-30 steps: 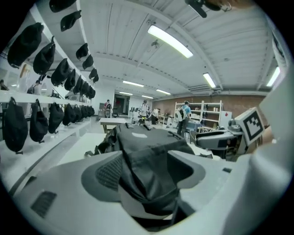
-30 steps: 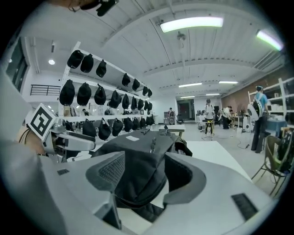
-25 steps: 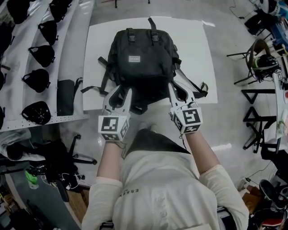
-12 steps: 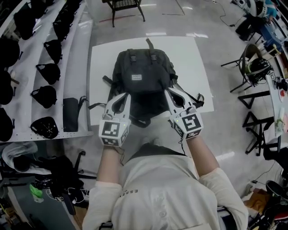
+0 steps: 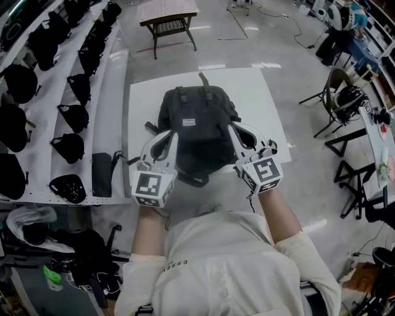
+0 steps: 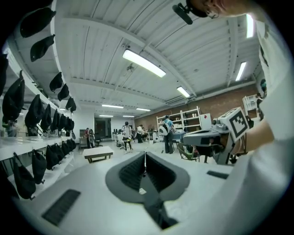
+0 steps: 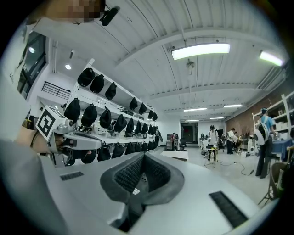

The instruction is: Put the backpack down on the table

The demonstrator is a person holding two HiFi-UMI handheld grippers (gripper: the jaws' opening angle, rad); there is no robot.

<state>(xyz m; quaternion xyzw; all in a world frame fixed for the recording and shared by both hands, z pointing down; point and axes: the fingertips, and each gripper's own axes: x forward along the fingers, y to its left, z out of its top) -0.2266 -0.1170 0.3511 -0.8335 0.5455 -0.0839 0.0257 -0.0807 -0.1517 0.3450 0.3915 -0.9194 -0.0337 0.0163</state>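
The backpack (image 5: 196, 129) is up in the air, over the middle of the white table (image 5: 265, 92). The left tongs (image 5: 169, 137) and the right tongs (image 5: 238, 128) hold it, one at each side. Both pairs of jaws are squeezed tight together. So what they pinch must be thin, maybe a strap or a fold of cloth (the gripper views look out across the room and do not show the bag itself).

I think this is the holding-up step: the bag is lifted and not yet set down. Next, the bag has to come down slowly onto the table, with both hands at the same height so it does not tip. Only when it rests there should the jaws let go.

The table top is flat, white and bare, so there is plenty of room to land. Beyond the table, on the shiny grey floor, stands a low wooden bench (image 5: 166, 15). Left of the table are white shelves (image 5: 52, 120) with rows of black bags (image 5: 69, 148). Right of the table stand dark chairs (image 5: 336, 102).
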